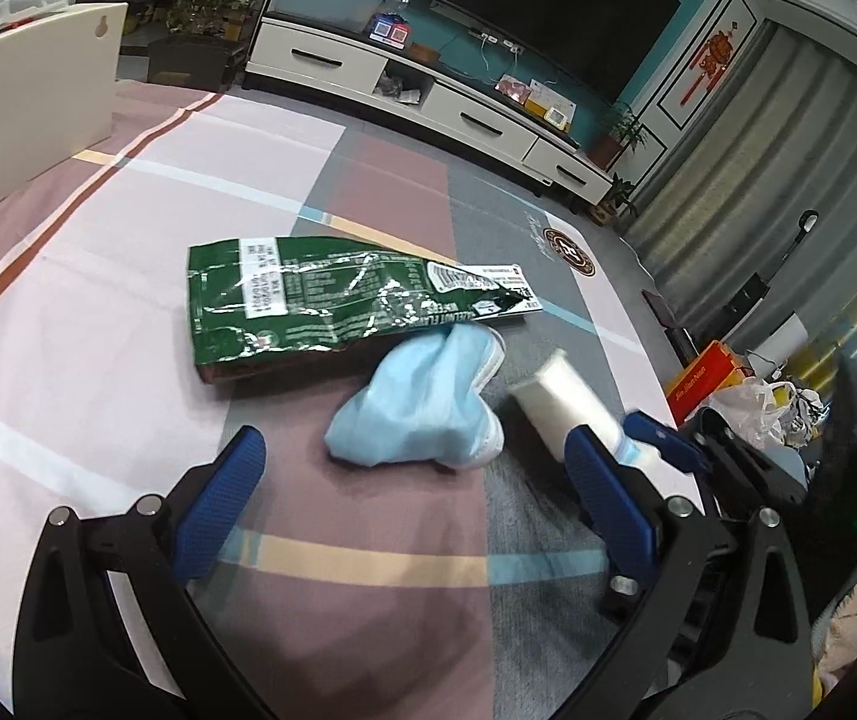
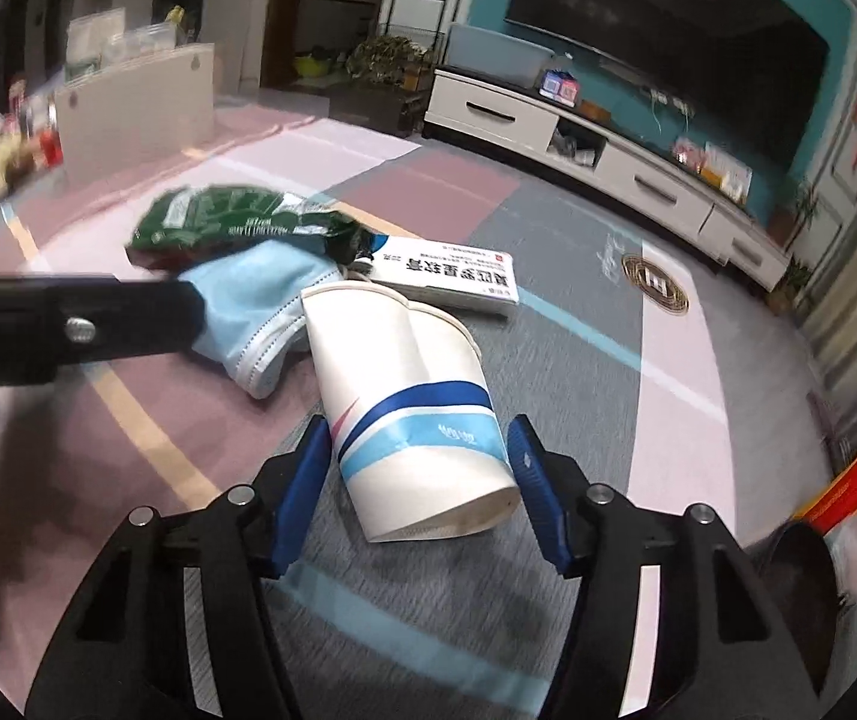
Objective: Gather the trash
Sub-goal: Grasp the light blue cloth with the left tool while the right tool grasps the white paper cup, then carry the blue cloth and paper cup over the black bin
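A crushed white paper cup (image 2: 416, 396) with blue stripes lies on its side on the patchwork cloth. My right gripper (image 2: 419, 420) is shut on it, a blue pad against each side. To its left sits a crumpled blue face mask (image 1: 422, 402), and beyond that a green foil snack bag (image 1: 320, 306) overlapping a flat white medicine box (image 2: 446, 276). My left gripper (image 1: 413, 438) is open wide just in front of the mask, with nothing held. In the left wrist view the cup (image 1: 560, 402) is beside the left gripper's right finger.
The cloth-covered surface (image 1: 128, 360) ends at the right, where a red box (image 1: 704, 378) and a white plastic bag (image 1: 752, 402) sit below. A white board (image 1: 32, 90) stands at the far left. A white TV cabinet (image 1: 428, 96) lines the back wall.
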`<action>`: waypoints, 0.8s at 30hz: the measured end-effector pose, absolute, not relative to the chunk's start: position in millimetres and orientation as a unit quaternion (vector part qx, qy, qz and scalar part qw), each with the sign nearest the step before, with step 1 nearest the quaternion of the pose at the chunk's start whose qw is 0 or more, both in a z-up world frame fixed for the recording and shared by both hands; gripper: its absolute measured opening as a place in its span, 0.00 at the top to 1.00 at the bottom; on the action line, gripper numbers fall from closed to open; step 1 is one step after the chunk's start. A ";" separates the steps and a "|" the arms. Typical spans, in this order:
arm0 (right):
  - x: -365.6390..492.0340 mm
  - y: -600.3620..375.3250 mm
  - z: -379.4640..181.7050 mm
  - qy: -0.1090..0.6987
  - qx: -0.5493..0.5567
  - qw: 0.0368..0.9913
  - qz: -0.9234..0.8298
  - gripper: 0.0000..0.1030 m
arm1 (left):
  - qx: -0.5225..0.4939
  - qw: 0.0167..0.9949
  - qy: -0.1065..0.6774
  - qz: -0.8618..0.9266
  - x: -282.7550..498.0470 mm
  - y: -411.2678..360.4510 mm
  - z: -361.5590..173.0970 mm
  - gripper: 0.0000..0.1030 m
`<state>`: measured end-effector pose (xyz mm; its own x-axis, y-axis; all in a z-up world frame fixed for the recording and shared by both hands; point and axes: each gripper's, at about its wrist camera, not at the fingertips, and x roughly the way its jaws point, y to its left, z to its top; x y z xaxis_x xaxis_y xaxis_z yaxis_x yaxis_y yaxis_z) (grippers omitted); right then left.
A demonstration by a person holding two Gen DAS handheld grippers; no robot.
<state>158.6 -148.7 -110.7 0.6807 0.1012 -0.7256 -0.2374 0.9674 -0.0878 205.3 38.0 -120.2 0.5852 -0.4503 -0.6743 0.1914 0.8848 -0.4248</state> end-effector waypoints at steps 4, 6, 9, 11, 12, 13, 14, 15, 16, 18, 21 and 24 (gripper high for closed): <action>141.6 -176.7 -99.4 0.391 -0.006 0.915 0.097 0.42 | -0.147 0.878 0.416 -0.183 211.0 29.1 -120.4 0.03; 131.1 -186.5 -96.2 0.388 0.020 0.916 0.097 0.42 | -0.147 0.877 0.420 -0.180 215.0 24.4 -121.7 0.04; 117.5 -196.4 -92.6 0.386 0.048 0.916 0.098 0.42 | -0.131 0.878 0.428 -0.170 221.0 14.8 -125.9 0.12; 108.1 -200.8 -90.3 0.383 0.059 0.917 0.096 0.42 | -0.120 0.876 0.437 -0.166 223.4 9.3 -130.2 0.31; 104.5 -202.9 -89.2 0.382 0.062 0.917 0.096 0.42 | -0.118 0.873 0.442 -0.168 223.7 8.0 -132.3 0.42; 99.8 -204.5 -88.2 0.382 0.065 0.917 0.096 0.42 | -0.123 0.871 0.443 -0.172 222.4 7.8 -133.6 0.45; 97.1 -205.8 -87.7 0.382 0.066 0.917 0.096 0.42 | -0.126 0.871 0.442 -0.175 219.9 8.5 -133.3 0.50; 95.6 -206.8 -87.7 0.383 0.067 0.916 0.095 0.42 | -0.125 0.872 0.437 -0.181 215.9 7.9 -130.9 0.62; 91.6 -207.9 -86.9 0.383 0.069 0.916 0.095 0.42 | -0.121 0.874 0.434 -0.182 212.1 7.4 -129.0 0.69; 86.2 -209.7 -86.7 0.385 0.075 0.915 0.096 0.42 | -0.118 0.873 0.435 -0.186 205.7 7.0 -126.7 0.74; 75.2 -212.4 -85.4 0.385 0.081 0.914 0.096 0.42 | -0.124 0.866 0.442 -0.199 193.2 6.9 -124.8 0.78; 64.4 -216.4 -83.9 0.386 0.090 0.913 0.095 0.42 | -0.123 0.863 0.443 -0.208 175.0 5.9 -120.2 0.78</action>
<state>64.4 -216.4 -83.9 0.6840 0.2426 -0.6880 -0.1043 0.9659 0.2369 175.0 5.9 -120.2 0.5201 -0.4683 -0.7142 0.2508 0.8831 -0.3964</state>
